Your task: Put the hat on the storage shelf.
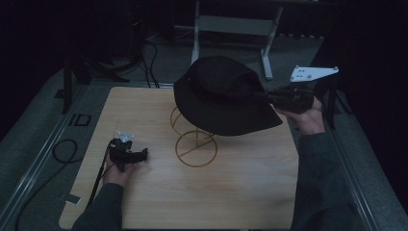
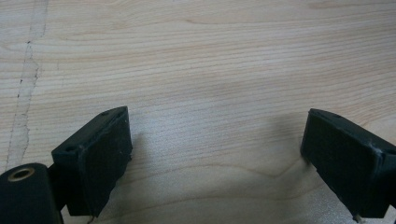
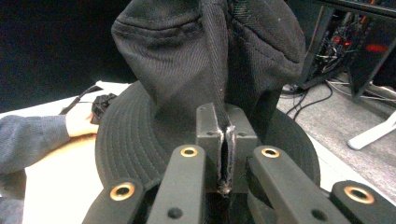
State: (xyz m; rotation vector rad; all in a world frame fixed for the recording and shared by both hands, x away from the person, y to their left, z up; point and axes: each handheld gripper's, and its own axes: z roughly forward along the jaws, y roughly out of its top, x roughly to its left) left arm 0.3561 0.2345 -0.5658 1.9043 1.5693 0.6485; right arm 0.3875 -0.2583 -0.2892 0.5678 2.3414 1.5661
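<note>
Setting: a light wooden table (image 1: 231, 192) in a dim room, grey floor and cables behind it.
Stand: a gold wire hat stand (image 1: 195, 144) near the table's middle.
Bucket hat: a black bucket hat (image 1: 219, 96) above the stand; whether it rests on the stand's top is hard to tell.
Right gripper: right gripper (image 3: 227, 140) clenched on a fold of the hat's crown, right of the stand.
Left gripper: left gripper (image 2: 215, 149) left of the stand, low over bare wood, jaws spread wide, grasping nothing.
</note>
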